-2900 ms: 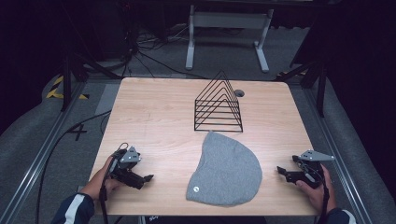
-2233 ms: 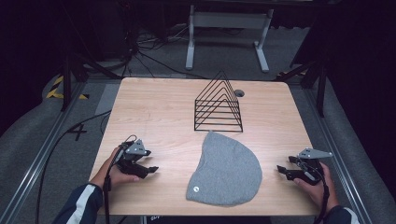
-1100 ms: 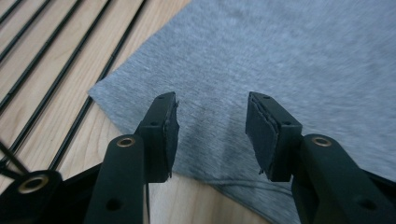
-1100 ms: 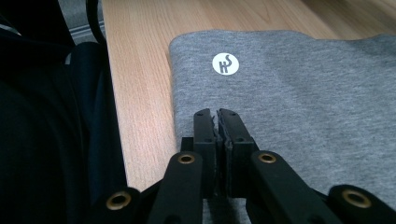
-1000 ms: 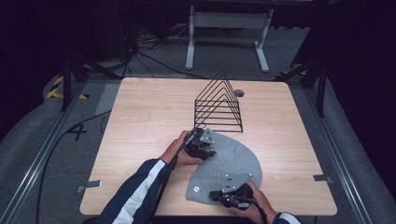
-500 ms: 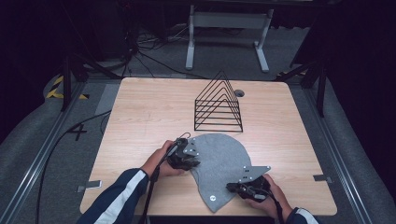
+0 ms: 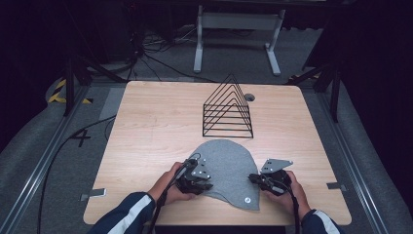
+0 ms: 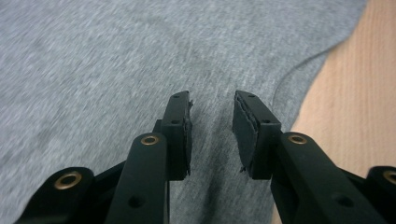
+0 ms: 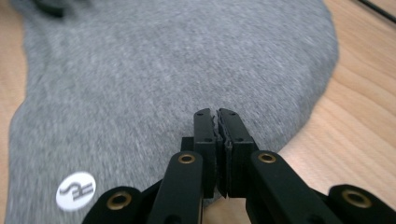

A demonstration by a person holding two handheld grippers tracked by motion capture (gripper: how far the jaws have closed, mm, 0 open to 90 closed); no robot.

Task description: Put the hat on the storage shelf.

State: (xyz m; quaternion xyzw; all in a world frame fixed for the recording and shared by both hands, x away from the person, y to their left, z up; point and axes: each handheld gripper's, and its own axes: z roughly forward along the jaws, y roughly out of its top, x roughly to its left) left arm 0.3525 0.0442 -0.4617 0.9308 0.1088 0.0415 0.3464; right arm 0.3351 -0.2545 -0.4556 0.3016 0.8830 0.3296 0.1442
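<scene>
Grey beanie (image 7: 229, 168) flat on wooden surface (image 7: 156, 126), near front edge, white logo patch (image 9: 75, 191) toward person. Left gripper (image 8: 212, 119) over its left part, fingers apart. Right gripper (image 9: 217, 135) at right edge, fingers together; whether pinching fabric, cannot tell. Black wire rack (image 7: 228, 109) stands behind.

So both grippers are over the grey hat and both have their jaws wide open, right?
Not quite. Both are at the hat, but only the left gripper is open. The right gripper view shows the right gripper with its jaws closed together.
</scene>
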